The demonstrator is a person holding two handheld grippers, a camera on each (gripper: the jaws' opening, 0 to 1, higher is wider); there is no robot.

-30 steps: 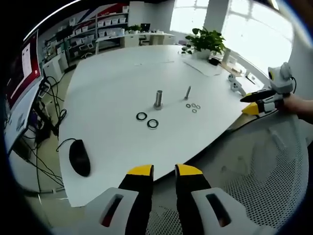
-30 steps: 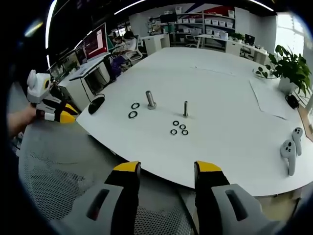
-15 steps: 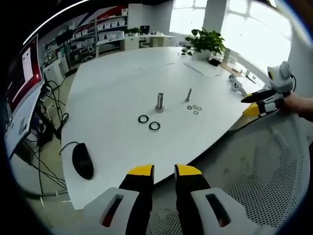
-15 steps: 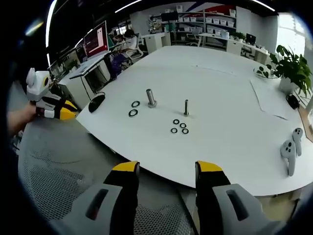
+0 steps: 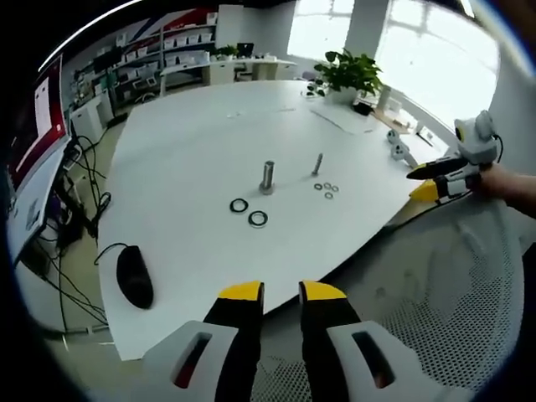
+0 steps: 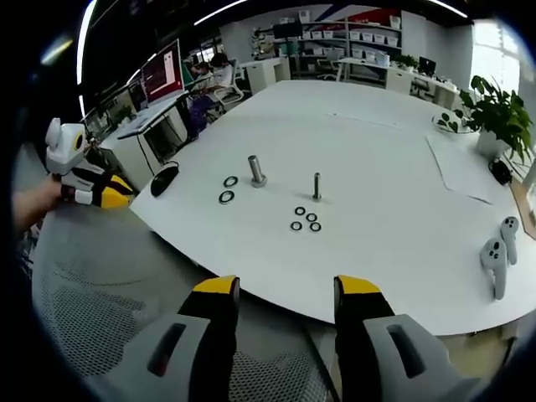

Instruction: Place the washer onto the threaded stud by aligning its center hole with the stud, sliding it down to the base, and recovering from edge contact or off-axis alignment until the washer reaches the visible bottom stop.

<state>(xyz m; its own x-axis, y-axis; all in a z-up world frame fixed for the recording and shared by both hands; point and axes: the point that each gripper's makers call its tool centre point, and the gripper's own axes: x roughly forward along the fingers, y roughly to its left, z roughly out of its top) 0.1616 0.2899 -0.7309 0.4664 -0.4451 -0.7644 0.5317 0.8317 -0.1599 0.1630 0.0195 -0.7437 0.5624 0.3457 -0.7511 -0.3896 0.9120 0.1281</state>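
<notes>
A wide white tabletop [image 6: 402,167] fills the scene, its rounded near edge curving just beyond both grippers, with bare surface all around the small parts at its middle. A mesh chair back [image 6: 100,310] lies below that edge, under both grippers. The left gripper [image 5: 281,293] hangs off the tabletop with its jaws narrowly parted and holding nothing; the right gripper [image 6: 286,286] also hangs off the edge, jaws wide and holding nothing. A black mouse [image 5: 134,276] sits near the left edge. A thick stud [image 6: 256,171] stands upright mid-table with two large washers [image 6: 228,189] just beside it; a thin threaded stud [image 6: 316,185] stands to its right, three small washers [image 6: 305,221] clustered nearer.
</notes>
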